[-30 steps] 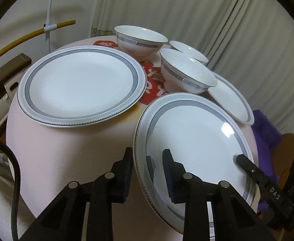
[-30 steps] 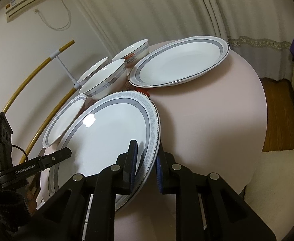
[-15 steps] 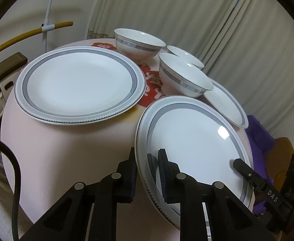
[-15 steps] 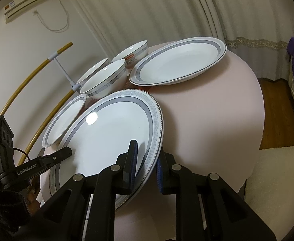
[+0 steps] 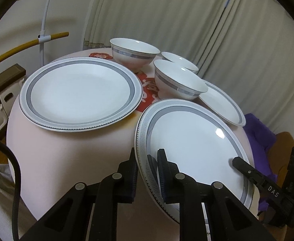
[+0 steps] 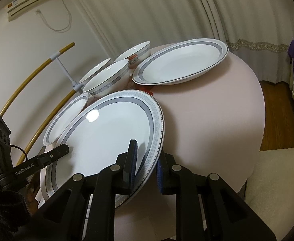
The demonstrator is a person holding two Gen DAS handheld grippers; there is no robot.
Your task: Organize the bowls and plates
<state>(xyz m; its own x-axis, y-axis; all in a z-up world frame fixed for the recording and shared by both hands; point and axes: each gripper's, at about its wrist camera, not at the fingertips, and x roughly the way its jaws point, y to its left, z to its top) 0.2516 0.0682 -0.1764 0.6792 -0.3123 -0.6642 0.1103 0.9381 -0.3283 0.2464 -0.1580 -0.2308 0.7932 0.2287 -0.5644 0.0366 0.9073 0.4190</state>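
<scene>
On the pink round table (image 5: 70, 152) there's a whole matching set with grey bands: two big plates, a smaller plate (image 5: 223, 105) and three bowls, all holding nothing as far as I can see. Readable writing first: the right gripper (image 6: 145, 164) shows "DAS" on its side in the left wrist view, and the left gripper (image 5: 147, 163) reads "GenRobot.AI" in the right wrist view. Red print on the table between the bowls is too cut off to read.

Both pairs of jaws are clamped on the near plate (image 5: 191, 142), one on each side of its rim, one pad above and one underneath. That plate sits at the table's near edge and overlaps the smaller plate's rim.

The second big plate (image 5: 80, 92) lies flat further back. Just behind, the bowls stand upright: nearest bowl (image 5: 179, 82), tall bowl (image 5: 133, 53), and a far bowl (image 5: 179, 61) partly hidden.
</scene>
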